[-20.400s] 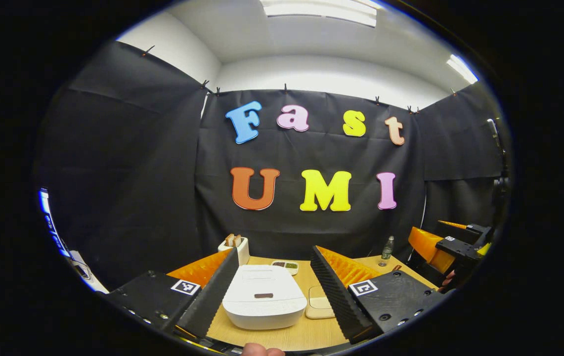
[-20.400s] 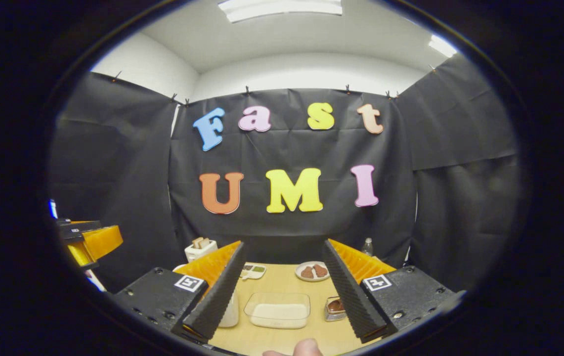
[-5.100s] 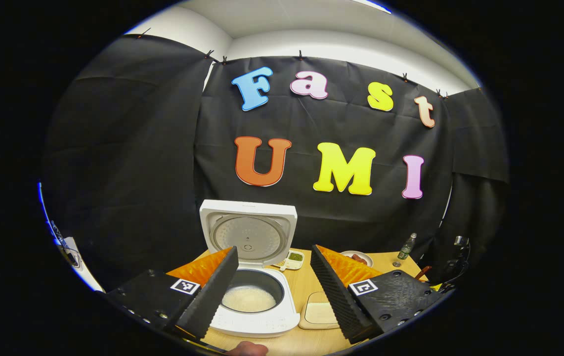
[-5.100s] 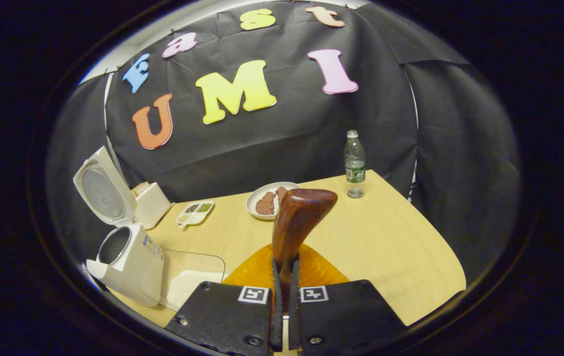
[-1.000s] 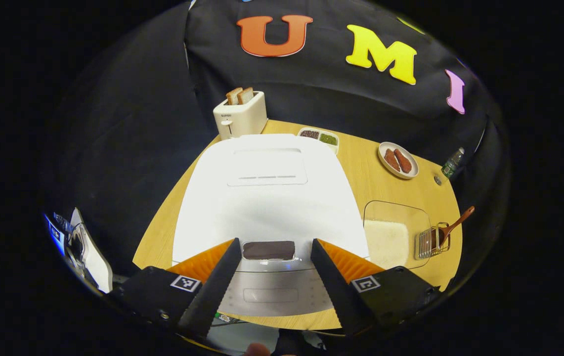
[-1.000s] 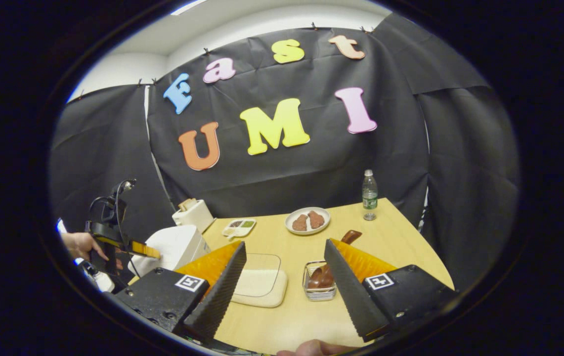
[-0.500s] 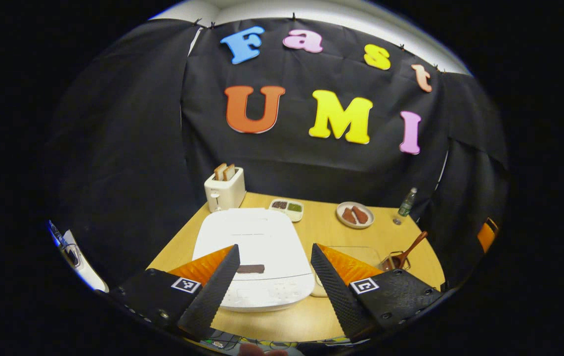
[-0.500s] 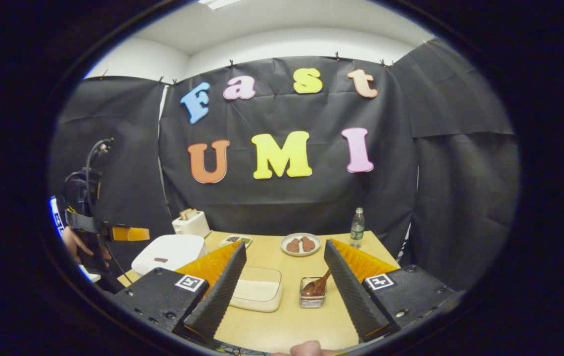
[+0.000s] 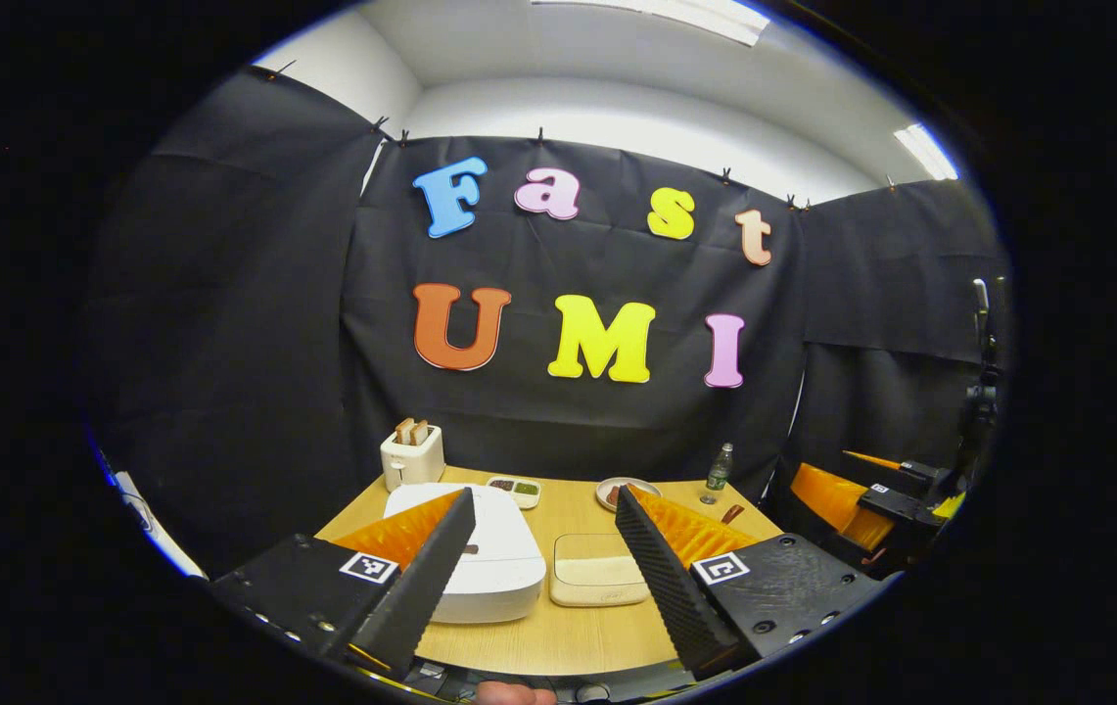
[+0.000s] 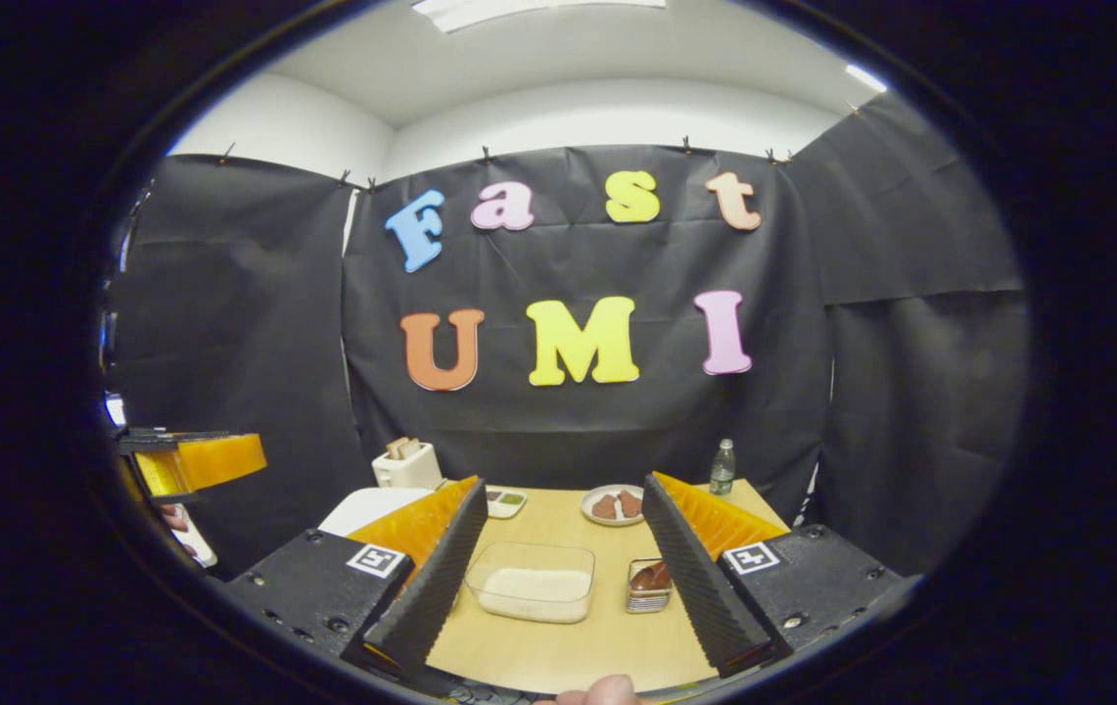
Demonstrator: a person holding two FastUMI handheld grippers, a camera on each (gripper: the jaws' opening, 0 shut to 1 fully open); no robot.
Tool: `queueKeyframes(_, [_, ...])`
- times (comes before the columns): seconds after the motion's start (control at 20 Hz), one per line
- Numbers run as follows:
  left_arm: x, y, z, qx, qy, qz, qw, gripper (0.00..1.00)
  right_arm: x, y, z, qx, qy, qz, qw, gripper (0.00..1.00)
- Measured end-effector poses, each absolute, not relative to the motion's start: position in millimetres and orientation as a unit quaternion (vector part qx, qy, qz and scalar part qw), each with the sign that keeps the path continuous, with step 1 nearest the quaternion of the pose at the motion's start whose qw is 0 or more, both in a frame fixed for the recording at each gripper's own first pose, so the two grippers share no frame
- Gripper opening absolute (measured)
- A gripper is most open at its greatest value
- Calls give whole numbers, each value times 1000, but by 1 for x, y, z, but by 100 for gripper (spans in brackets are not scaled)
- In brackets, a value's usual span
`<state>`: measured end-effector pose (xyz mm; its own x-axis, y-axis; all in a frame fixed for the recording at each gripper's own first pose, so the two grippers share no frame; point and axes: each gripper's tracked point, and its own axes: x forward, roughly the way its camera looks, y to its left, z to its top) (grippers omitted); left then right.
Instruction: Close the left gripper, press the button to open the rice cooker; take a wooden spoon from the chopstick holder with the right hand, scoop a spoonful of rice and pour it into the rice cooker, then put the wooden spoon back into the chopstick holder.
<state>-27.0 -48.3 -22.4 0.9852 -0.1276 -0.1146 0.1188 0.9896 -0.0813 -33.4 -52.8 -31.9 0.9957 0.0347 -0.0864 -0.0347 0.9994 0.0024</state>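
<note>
Left gripper (image 9: 543,573): fingers spread wide apart, empty, raised and level. Right gripper (image 10: 563,573): fingers likewise spread, empty, level, a fingertip (image 10: 602,691) showing beneath it.

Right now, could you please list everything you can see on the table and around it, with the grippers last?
table: one, light wood, under everything.
rice cooker: one, white, lid down, table's left side.
toaster: one, white, two slices in it, behind the rice cooker.
rice container: one, clear, white rice inside, middle front.
chopstick holder: one, metal wire, right of the rice container.
wooden spoon: one, dark brown, standing in the chopstick holder.
seasoning tray: one, white, small compartments, toward the back.
plate: one, white, two brown pieces on it, back.
bottle: one, clear, green label, back right.
left gripper: one, black and orange, open, empty.
right gripper: one, black and orange, open, empty.
</note>
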Motion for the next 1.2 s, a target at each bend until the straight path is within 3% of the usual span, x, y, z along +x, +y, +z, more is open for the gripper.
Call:
queueKeyframes(0.5, [-61, -59, -20, -18, 5, -63, 998, 94, -56, -34, -51, -19, 47, 12, 999, 100])
queueKeyframes(1.2, [-32, -62, -34, -18, 10, -51, 998, 94, -46, -52, -58, -2, 35, -3, 999, 99])
